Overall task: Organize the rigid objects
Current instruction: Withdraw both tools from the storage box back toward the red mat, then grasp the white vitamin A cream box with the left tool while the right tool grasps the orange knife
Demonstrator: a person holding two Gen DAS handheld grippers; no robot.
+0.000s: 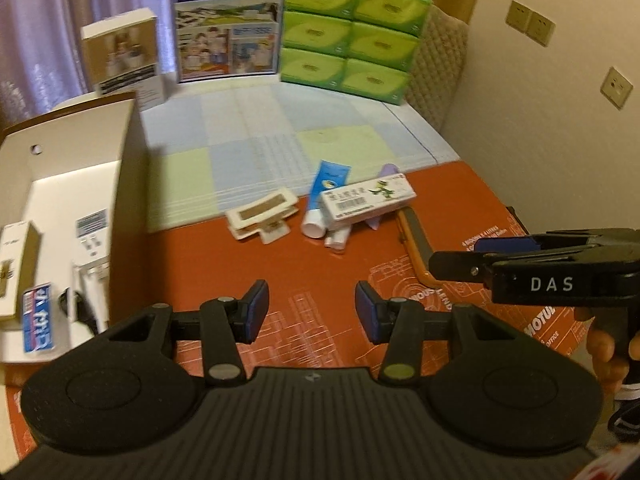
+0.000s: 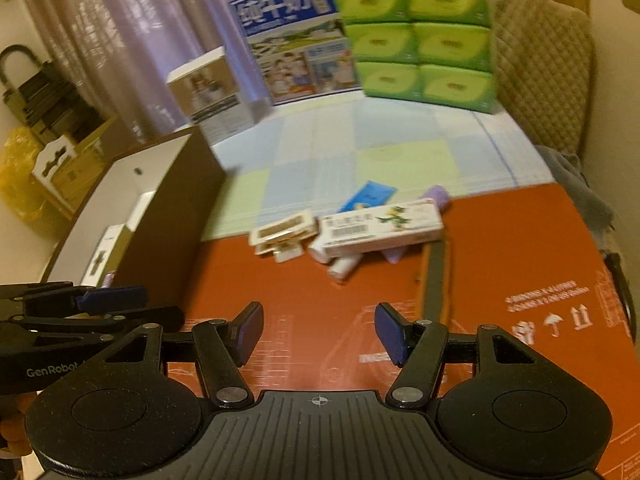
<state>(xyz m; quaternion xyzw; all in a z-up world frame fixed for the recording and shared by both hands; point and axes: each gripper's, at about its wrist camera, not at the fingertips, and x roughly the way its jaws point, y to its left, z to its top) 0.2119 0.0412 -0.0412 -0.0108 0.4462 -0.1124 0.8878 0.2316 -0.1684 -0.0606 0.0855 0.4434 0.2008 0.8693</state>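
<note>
A small pile lies mid-table where the red cardboard meets the cloth: a white toothpaste box with a green dinosaur [image 1: 366,198] [image 2: 380,228] resting on a blue tube [image 1: 326,196] [image 2: 370,196], a small white tube [image 1: 338,238] [image 2: 342,266], a purple item [image 1: 390,170] [image 2: 438,196] and a beige card pack [image 1: 260,214] [image 2: 282,232]. At the left stands an open white-lined storage box [image 1: 128,180] [image 2: 172,208] with several small boxes inside. My left gripper [image 1: 312,312] [image 2: 132,304] and right gripper [image 2: 320,332] [image 1: 456,258] hover side by side over the cardboard, short of the pile, both open and holding nothing.
An orange-handled tool [image 1: 416,240] [image 2: 434,280] lies right of the pile. At the back stand a blue milk carton box [image 1: 228,20], stacked green tissue packs [image 1: 352,32] and a white-beige box [image 1: 124,56]. A padded chair back [image 2: 540,72] and wall are at the right.
</note>
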